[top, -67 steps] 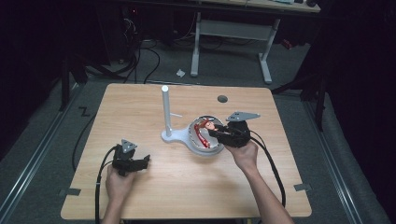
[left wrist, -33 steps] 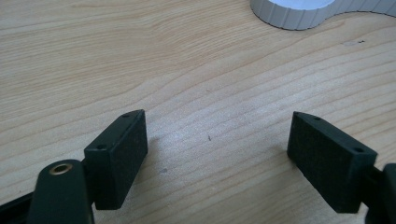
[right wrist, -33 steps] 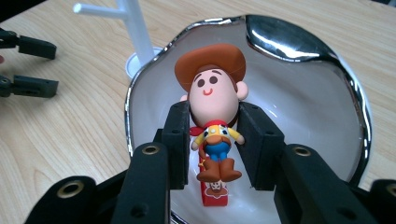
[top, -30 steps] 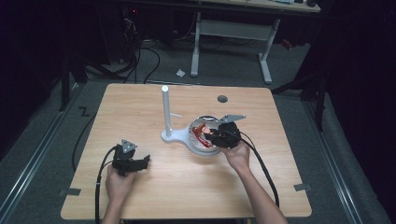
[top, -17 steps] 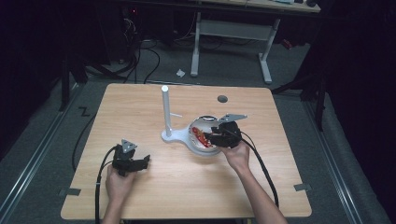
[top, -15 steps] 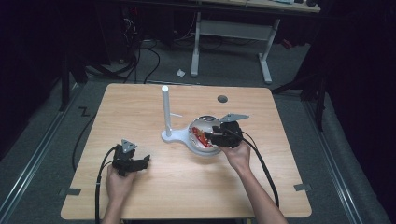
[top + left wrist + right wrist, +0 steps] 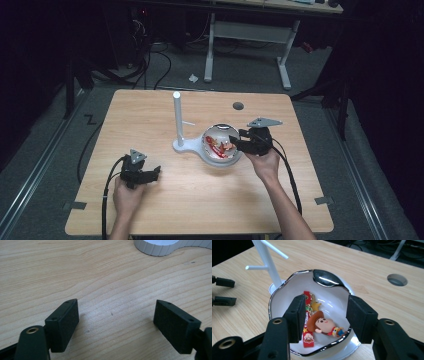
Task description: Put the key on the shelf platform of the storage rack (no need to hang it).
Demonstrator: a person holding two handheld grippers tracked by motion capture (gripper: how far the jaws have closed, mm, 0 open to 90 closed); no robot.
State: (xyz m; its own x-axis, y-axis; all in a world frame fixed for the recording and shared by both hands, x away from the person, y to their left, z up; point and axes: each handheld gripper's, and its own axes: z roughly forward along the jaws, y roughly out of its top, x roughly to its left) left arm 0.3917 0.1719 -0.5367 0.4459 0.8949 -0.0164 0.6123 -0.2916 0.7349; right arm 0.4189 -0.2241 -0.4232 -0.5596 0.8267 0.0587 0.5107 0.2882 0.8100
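A cowboy-doll keychain with a red strap lies in a white bowl with a silver rim. From above, the keychain shows as red inside the bowl. My right gripper hangs just over the bowl's near side. Its jaws have just been opening and stand apart, with nothing pressed between them. It sits at the bowl's right edge in the high view. My left gripper is open over bare wood, low at the front left.
A white peg stand rises just left of the bowl, its pegs close to the rim. Its ribbed base lies ahead of the left gripper. A round hole is in the table behind the bowl.
The right gripper's jaws went from shut to open and let go of the keychain, which now lies in the bowl. The right hand rose and drew back slightly. The left hand stayed still.
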